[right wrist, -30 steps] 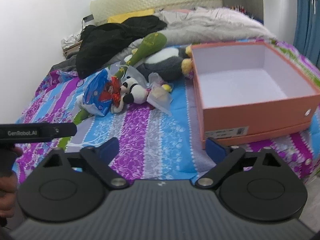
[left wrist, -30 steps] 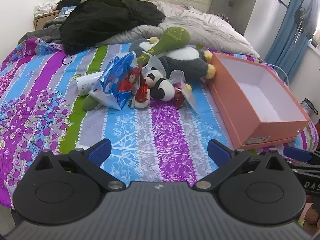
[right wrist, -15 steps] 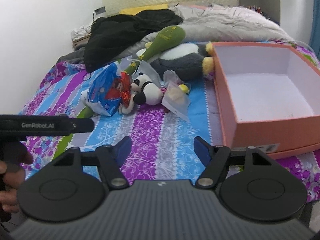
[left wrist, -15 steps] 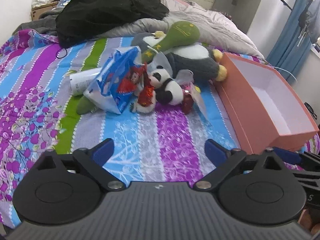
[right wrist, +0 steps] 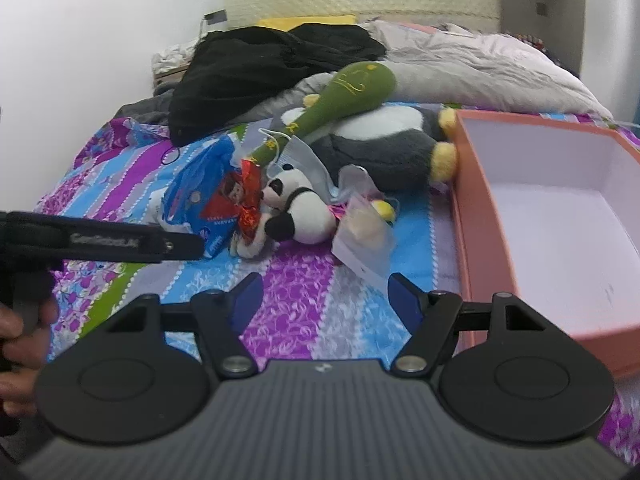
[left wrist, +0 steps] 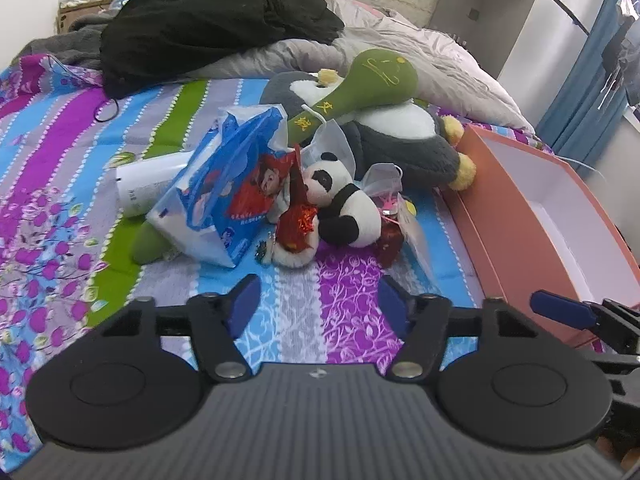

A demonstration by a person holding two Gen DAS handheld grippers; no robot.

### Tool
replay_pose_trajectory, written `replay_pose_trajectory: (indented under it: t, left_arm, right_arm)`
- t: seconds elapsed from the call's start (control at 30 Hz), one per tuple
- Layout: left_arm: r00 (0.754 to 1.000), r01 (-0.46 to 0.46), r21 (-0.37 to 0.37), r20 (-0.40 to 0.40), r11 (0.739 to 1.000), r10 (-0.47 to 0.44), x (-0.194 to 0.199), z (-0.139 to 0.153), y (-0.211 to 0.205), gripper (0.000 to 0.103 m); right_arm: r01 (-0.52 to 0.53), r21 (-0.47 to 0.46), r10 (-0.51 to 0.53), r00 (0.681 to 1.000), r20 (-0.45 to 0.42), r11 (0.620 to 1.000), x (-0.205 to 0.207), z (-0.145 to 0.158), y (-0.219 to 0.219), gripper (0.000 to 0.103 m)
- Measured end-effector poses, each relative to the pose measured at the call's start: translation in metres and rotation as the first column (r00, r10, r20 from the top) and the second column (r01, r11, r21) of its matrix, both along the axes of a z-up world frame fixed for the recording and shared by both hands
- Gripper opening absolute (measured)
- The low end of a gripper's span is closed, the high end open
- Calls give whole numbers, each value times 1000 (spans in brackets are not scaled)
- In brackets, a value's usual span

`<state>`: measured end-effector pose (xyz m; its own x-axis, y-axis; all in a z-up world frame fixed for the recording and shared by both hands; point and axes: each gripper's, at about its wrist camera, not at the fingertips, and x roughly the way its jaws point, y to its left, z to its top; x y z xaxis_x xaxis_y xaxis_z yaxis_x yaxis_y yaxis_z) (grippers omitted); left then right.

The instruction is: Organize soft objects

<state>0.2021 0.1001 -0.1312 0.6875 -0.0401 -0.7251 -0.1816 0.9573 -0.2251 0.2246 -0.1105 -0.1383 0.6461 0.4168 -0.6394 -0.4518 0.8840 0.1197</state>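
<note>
the left tool is open, nothing between its blue fingertips, and it hovers low over the striped bedspread. just ahead of it lies the pile of soft things: a small panda plush in the middle, touching a blue plastic bag on its left and a small toy in red foil in front. behind the panda lies a big grey and white penguin plush, and a green plush club rests across it. a crumpled clear wrapper is at the right side of the panda.

the right tool is open too and holds nothing. the pile is ahead and a little to its left, and the left tool's body crosses the left side of this view. the orange box stands open to the right of the pile, its near wall beside the right fingertip. between both tools and the pile there is a free strip of bedspread. black clothing and a grey blanket lie well behind the pile.
</note>
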Motion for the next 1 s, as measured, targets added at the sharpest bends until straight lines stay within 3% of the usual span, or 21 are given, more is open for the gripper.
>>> replay_pose_trajectory:
  t: [0.23,0.4,0.57,0.67,0.83,0.9,1.0]
  left_arm:
    - [1000,-6,-53,-1,999,6,34,-24,10,57]
    - [1000,-16,-52,1,999,16,59,-40,14,56]
    - [999,-34,-19,10,999,34,82,-48,20,48]
    - [999,-38,-45,9,998,39,93,-54,26,43]
    - [1000,-19,-31,-18,999,19,105,-67,25,30]
    - [1000,-22,-33,-13,999,22,105,-69,26,29]
    - [999,-34,-38,6,999,34,102,-67,27,28]
  right_arm:
    - [-23,-47,22,1000,-9,999,33,-23,18,56]
    - [-37,-91,36,999,-11,995,57,-45,28,53]
    - [-43,-117,42,999,-10,992,74,-61,36,42]
    - [-49,-119,48,999,-10,992,81,-67,40,42]
    - [-66,-154,65,998,-8,986,87,-75,47,24]
    - [-65,-162,66,998,1,985,88,-76,47,14]
    - [-61,-161,65,998,15,985,87,-72,44,8]
